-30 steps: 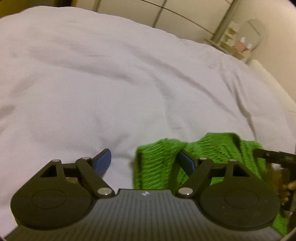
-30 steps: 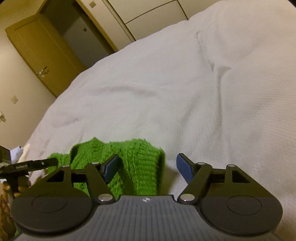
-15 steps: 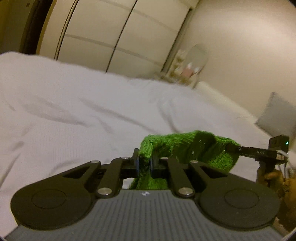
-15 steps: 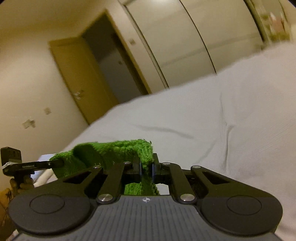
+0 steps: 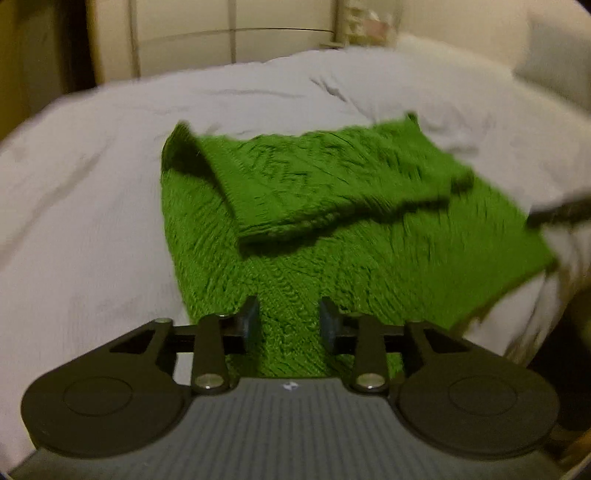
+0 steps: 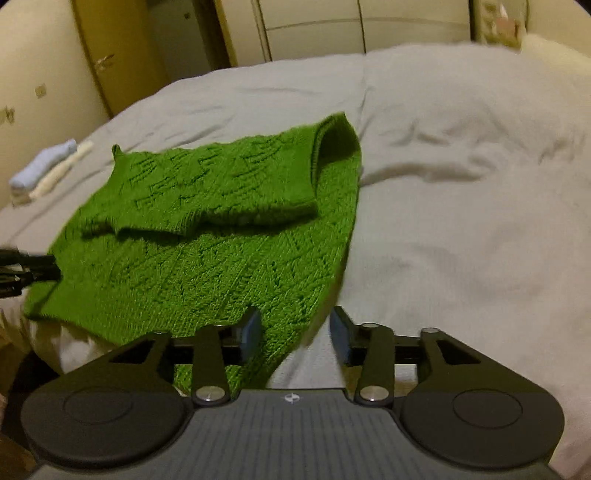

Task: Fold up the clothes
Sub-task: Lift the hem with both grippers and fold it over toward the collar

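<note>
A green knitted sweater point(image 5: 332, 221) lies spread on the white bed point(image 5: 81, 221), with a folded layer point(image 5: 325, 177) lying across its far part. It also shows in the right wrist view point(image 6: 207, 240). My left gripper point(image 5: 289, 325) is open, its fingers astride the sweater's near left corner. My right gripper point(image 6: 295, 332) is open over the sweater's near right corner, the cloth lying between the fingers. The other gripper's dark tip shows at the right edge of the left wrist view point(image 5: 557, 212) and at the left edge of the right wrist view point(image 6: 22, 266).
Rolled light-blue and cream items point(image 6: 48, 166) lie on the bed at far left. Wardrobe doors point(image 6: 351, 26) and a wooden door point(image 6: 107, 55) stand behind the bed. A pillow point(image 5: 550, 51) lies at far right. The bed's near edge drops off below the sweater.
Both grippers were shut on the sweater's corners, holding it up. Now the sweater lies flat on the bed and both grippers have opened and let go.
</note>
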Demonstrator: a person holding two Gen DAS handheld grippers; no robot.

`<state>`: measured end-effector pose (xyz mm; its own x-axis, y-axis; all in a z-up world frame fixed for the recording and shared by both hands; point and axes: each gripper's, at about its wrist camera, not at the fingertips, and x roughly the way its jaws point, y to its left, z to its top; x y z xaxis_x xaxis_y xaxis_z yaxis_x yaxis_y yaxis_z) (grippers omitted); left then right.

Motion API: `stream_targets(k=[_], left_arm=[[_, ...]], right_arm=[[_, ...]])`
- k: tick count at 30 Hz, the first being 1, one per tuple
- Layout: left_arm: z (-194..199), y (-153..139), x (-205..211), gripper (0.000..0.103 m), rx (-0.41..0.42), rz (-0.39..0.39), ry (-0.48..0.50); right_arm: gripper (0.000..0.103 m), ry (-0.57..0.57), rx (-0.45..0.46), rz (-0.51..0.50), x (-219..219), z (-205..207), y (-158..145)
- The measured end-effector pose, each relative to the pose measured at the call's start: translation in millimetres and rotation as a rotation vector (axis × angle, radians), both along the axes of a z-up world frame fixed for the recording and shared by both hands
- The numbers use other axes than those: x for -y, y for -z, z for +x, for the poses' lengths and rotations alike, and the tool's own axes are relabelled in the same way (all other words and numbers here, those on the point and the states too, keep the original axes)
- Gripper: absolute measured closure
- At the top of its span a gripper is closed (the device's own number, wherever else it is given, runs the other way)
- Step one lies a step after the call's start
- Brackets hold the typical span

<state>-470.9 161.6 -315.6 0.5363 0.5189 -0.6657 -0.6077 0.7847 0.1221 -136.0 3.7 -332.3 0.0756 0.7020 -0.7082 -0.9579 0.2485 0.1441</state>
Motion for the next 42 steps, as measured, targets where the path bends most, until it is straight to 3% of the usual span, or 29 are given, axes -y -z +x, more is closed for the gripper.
stream_targets(k=[4,8,12,15,17,19,20,21,24,28,34,42], left_arm=[[26,-3,6,0.060,-0.137,0.244,0.109],[46,9,10,0.057,-0.291,0.435,0.236],[57,31,1,0.056,-0.421,0.541,0.319],[59,45,-4,0.056,-0.469,0.604,0.368],[62,51,-4,0.063,-0.491,0.636,0.407],[64,54,-7,0.091,-0.499,0.642,0.425],[65,56,-8,0.091,-0.502,0.643,0.432],[62,53,-8,0.092,-0.485,0.641,0.418],[46,39,-3,0.093,-0.400,0.615,0.354],[16,24,22,0.093,-0.292,0.548,0.290],[-1,38,50,0.093,-0.305,0.511,0.233],[-1,30,54,0.093,-0.298,0.511,0.229]], right_arm=[[0.044,-0.063,0.163,0.038,-15,-13,-17],[0.044,-0.187,0.418,-0.021,-47,-34,-4],[0.044,-0.317,0.640,-0.077,-74,-50,18],[0.044,-0.373,0.726,-0.079,-92,-51,31],[0.045,-0.394,0.758,-0.068,-103,-50,39],[0.065,-0.409,0.780,-0.052,-112,-48,46],[0.087,-0.415,0.784,-0.048,-116,-47,49],[0.090,-0.416,0.780,-0.047,-116,-49,49],[0.093,-0.379,0.849,0.026,-95,-65,35],[0.093,-0.309,0.789,0.071,-57,-81,15],[0.093,-0.314,0.754,0.047,-26,-110,28],[0.093,-0.287,0.736,0.029,-15,-109,28]])
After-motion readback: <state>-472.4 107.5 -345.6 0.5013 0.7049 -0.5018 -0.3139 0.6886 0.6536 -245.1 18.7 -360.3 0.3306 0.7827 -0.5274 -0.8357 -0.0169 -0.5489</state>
